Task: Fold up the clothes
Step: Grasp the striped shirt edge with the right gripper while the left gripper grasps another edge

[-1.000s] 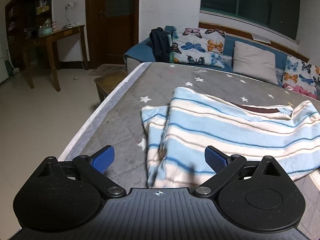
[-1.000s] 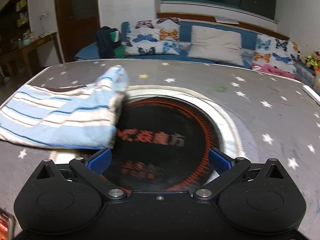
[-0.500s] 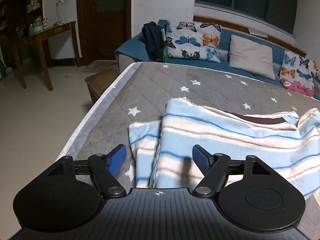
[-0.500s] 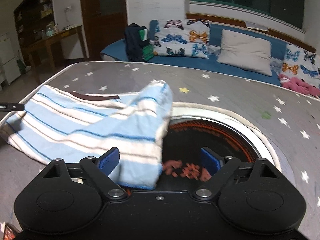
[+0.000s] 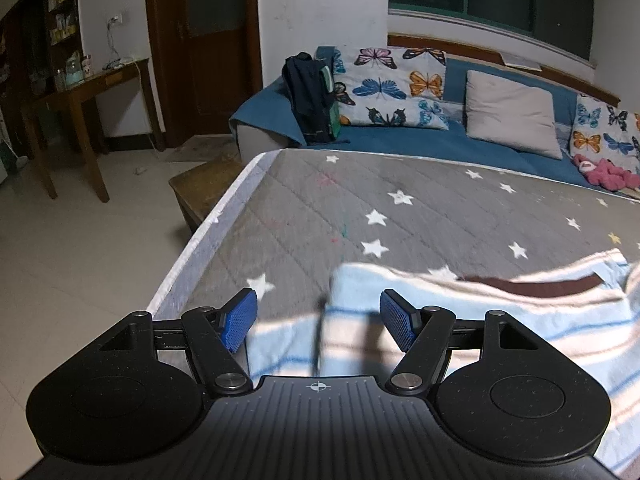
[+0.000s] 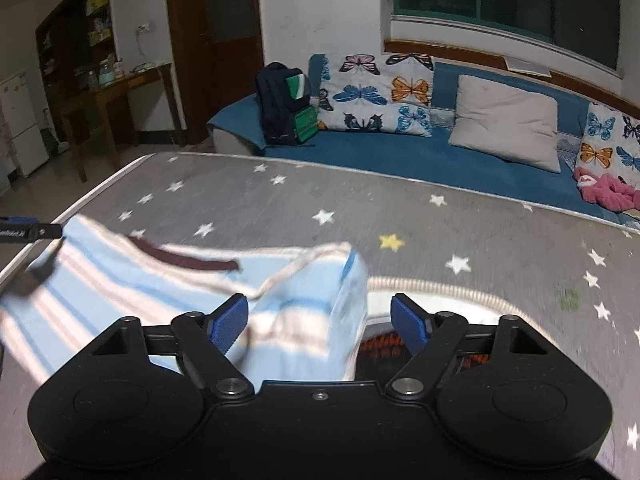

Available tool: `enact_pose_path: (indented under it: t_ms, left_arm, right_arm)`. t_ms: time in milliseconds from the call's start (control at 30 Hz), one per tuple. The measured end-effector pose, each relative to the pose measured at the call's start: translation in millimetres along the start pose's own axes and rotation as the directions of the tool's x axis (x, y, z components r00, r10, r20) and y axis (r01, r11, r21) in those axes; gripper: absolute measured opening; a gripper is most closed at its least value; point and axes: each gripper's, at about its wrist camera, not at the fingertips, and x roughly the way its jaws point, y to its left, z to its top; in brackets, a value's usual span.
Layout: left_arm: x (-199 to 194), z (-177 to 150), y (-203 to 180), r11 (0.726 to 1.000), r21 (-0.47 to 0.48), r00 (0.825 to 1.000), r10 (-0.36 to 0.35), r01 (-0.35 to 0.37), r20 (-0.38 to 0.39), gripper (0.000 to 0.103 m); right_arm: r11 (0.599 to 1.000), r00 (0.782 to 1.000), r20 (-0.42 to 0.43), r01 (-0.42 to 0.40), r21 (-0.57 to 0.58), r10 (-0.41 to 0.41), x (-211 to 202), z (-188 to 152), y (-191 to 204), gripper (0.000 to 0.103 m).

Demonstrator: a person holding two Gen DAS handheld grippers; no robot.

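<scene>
Striped garment (image 5: 500,320) on star-print mat (image 5: 400,208)

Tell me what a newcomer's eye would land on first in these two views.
First the striped garment, light blue and cream with a dark brown band, lying rumpled on the grey star-print mattress, its near edge between the open fingers of both the left gripper and the right gripper. Behind the mattress, butterfly pillows stand out on the blue sofa, a dark backpack at its left end.
</scene>
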Motion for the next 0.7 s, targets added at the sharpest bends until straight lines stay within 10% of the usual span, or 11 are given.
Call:
enact_pose_path:
  t_ms: [700]
  left_arm:
    - [49,12,3,0.996,-0.041,0.994,-0.087,0.084,-0.073,0.066]
  right_arm:
    - [0.999,0.998,-0.055,-0.038,-0.003,0.038,30,2,-4,0.024]
